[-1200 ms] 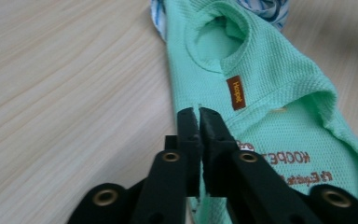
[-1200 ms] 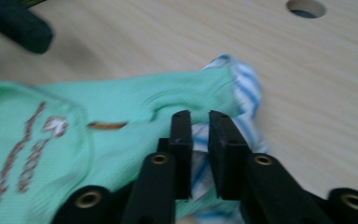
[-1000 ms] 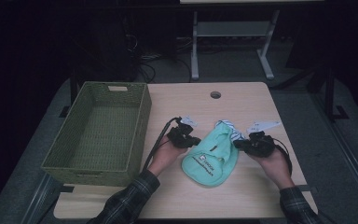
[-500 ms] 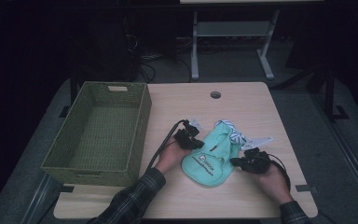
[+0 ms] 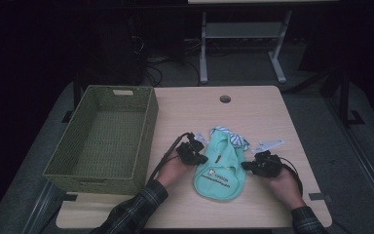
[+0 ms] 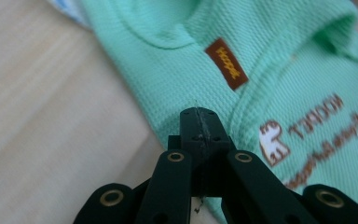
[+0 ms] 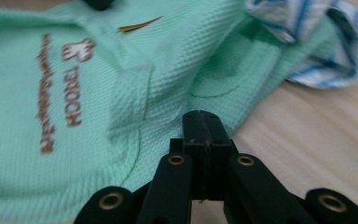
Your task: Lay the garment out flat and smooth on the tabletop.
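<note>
**Cloth, wicker, wood, plastic**

Shirt (image 5: 220, 165): mint waffle-knit cloth, matt, w/ brown woven tag (image 6: 226, 63) & printed logo; striped smooth cloth at collar (image 7: 307, 28). Basket (image 5: 68, 165): woven wicker, rough, olive. Table (image 5: 253, 109): pale wood-grain top, smooth, low sheen. Left gripper (image 6: 199, 122) & right gripper (image 7: 203, 125): black matt plastic, brass-look rivets.

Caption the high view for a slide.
Two shut grippers, left and right, flank a mint garment beside a basket.

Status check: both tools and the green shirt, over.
Left tool and right tool shut, nothing pinched, at the shirt's edges. Green shirt flat on table. Basket alongside, nothing blocking.
</note>
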